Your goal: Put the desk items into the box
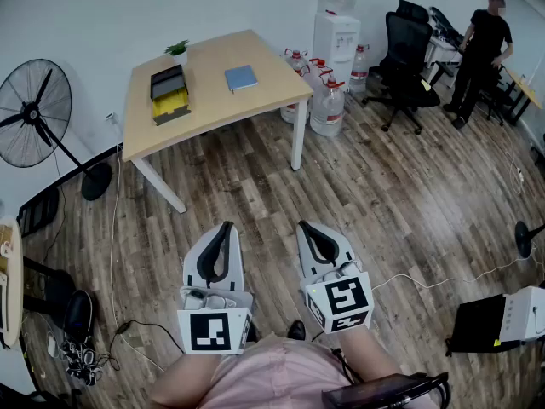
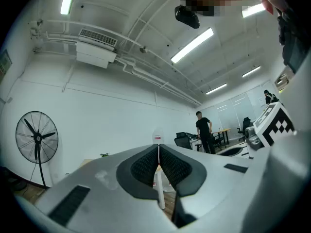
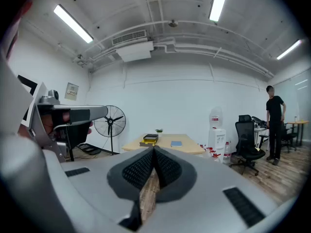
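My left tongs (image 1: 223,226) and right tongs (image 1: 305,225) are both clenched tight with nothing between them. I hold them side by side low over the wood floor (image 1: 383,194), well apart from the desk (image 1: 264,100). On the desk, the yellow-and-black box (image 1: 169,94) sits toward the end nearest the standing fan (image 1: 34,109), the blue notebook (image 1: 241,77) lies apart from it, and a small potted plant (image 1: 178,49) stands at the far edge.

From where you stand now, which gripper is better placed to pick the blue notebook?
Right, slightly. The right gripper points straight at the desk and blue notebook; the left gripper aims past it. Both are shut, empty and far away.
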A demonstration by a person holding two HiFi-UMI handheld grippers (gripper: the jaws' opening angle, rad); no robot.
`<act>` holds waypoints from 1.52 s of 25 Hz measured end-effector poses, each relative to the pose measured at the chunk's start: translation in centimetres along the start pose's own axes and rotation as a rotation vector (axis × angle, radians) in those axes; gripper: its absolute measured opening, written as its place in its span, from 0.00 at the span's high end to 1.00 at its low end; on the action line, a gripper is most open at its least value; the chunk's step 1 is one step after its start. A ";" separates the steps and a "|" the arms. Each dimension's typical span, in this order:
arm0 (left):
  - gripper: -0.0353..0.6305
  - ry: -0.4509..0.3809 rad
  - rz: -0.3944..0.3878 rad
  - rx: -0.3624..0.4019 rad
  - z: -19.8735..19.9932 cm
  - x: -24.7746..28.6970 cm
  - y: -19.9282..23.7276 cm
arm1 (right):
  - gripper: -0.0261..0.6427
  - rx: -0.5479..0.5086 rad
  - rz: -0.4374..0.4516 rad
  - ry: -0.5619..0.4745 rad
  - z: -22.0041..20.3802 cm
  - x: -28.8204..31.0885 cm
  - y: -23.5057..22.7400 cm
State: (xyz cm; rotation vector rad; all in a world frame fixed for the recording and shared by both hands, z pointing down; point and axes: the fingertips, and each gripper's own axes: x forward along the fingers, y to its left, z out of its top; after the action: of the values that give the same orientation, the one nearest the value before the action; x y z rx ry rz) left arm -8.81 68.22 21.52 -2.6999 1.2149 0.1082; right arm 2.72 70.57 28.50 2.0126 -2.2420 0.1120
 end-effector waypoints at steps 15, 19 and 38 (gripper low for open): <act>0.92 0.081 0.006 -0.034 -3.0 1.6 -5.7 | 0.96 0.036 0.016 0.054 -3.9 -2.5 -5.7; 0.92 0.099 0.013 -0.025 -4.3 3.0 -4.8 | 0.85 0.071 0.052 0.054 -4.3 -0.2 -6.1; 0.92 0.062 0.029 -0.090 -8.5 22.4 13.3 | 0.75 0.045 0.016 0.037 1.4 25.7 -9.5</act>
State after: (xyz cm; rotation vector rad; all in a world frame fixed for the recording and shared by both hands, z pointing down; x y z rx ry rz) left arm -3.92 41.47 24.94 -2.7824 1.2970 0.0848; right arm 9.43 44.08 30.56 1.9983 -2.2527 0.2020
